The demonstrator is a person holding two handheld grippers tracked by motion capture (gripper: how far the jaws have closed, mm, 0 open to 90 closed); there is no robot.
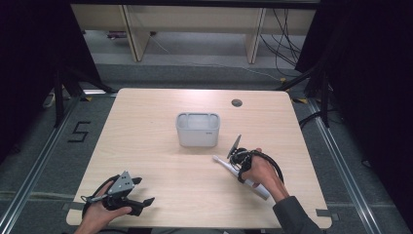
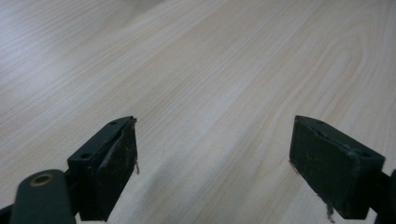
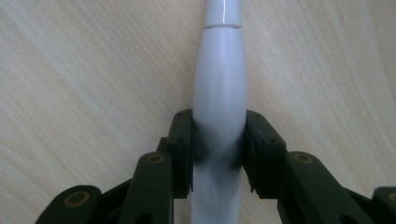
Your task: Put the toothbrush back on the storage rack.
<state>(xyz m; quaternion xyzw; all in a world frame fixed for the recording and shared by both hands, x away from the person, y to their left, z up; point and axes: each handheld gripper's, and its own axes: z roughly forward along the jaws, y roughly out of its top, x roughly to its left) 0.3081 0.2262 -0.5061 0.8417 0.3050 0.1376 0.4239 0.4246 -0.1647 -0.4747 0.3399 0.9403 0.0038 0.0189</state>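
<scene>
A slim white electric-toothbrush-like handle (image 1: 223,164) lies on the wooden table (image 1: 146,126), right of centre, its narrow end pointing toward the bin. My right gripper (image 1: 239,162) comes down on its middle. In the right gripper view the two black pads (image 3: 184,140) press on both sides of the white handle (image 3: 219,84), which rests on the tabletop, so the right gripper (image 3: 218,144) is shut on it. My left gripper (image 1: 145,190) rests near the table's front left edge, held in a hand. Its jaws stand wide open over bare wood in the left gripper view (image 2: 215,149).
A light grey rectangular bin (image 1: 197,137) stands at the table's centre, just beyond the handle's tip. A round cable hole (image 1: 236,103) sits near the far edge. Black curtains and metal rails flank the table; desk legs and cables lie beyond it.
</scene>
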